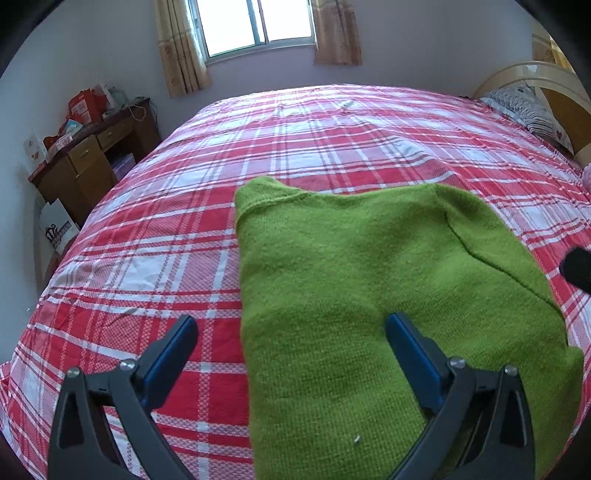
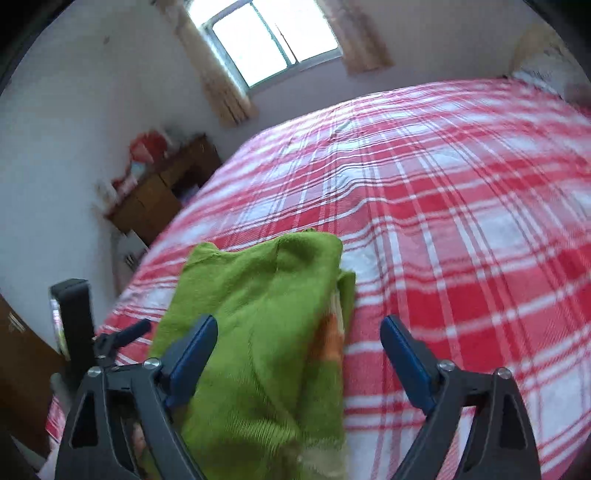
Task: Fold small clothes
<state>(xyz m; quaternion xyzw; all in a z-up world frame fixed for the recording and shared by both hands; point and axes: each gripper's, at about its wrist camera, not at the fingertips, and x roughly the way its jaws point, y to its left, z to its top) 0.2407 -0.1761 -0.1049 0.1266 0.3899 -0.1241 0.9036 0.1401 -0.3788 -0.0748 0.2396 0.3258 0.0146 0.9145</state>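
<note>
A small green knitted sweater (image 1: 351, 295) lies folded on the red and white plaid bed (image 1: 184, 240). My left gripper (image 1: 291, 325) is open above the sweater's left edge, one finger over the sheet and the other over the knit. In the right wrist view the sweater (image 2: 266, 325) shows a sleeve folded over and an orange patch along its right edge. My right gripper (image 2: 299, 325) is open above that right edge and holds nothing. The right gripper's tip shows at the left wrist view's right edge (image 1: 578, 267).
A wooden desk (image 1: 92, 155) with red boxes and bags stands at the left of the bed, under a curtained window (image 1: 255, 26). A patterned pillow (image 1: 528, 110) and a headboard (image 1: 554, 81) are at the far right. The left gripper's body shows in the right wrist view (image 2: 74, 317).
</note>
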